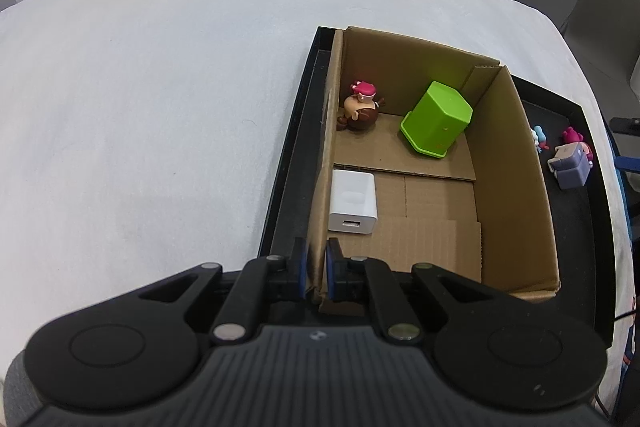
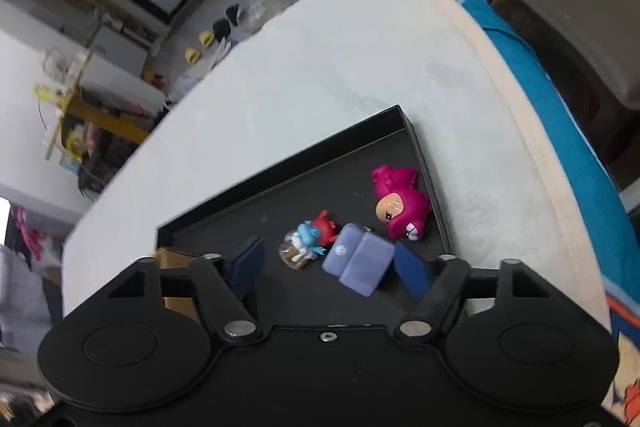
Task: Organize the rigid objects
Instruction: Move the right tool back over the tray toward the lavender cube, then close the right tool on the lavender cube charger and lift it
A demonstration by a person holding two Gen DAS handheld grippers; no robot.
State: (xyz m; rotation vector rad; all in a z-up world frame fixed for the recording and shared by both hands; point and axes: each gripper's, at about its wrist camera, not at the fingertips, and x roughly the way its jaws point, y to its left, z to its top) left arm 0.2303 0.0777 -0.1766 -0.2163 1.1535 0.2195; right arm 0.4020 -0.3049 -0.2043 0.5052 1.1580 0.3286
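Two claws are at work, and your left gripper (image 1: pixel 316 277) is pinched tight on the near left wall of the open brown cardboard box (image 1: pixel 516 183), its blue pads (image 1: pixel 330 267) pressing either side of the cardboard, so you are steadying the box. Your right gripper (image 2: pixel 326 267) stands about half-wide over the black shallow tray (image 2: pixel 280 179), its right blue pad just beside, perhaps touching, the lavender block-shaped toy (image 2: pixel 360 263), while the left pad stands well clear; the toy lies between the fingers but is not yet gripped. Moving outward in the left wrist view, three things already lie inside the box: a white square USB charger (image 1: pixel 353 203) against the left wall near your claw, a small figurine with a pink cap and brown body (image 1: pixel 360 107) in the far left corner, and a lime-green plastic cup tipped on its side (image 1: pixel 438 119) toward the far right. Still out on the tray, to the right of the box, are the lavender toy, a small blue-and-red smurf-like figurine (image 2: pixel 310 237) just beside it, and a magenta dinosaur-costume figurine (image 2: pixel 400 205) lying near the tray's right rim. By my reckoning you are about halfway: three pieces boxed, three left to carry over. All of it rests on the white cloth-covered table (image 1: pixel 160 107).
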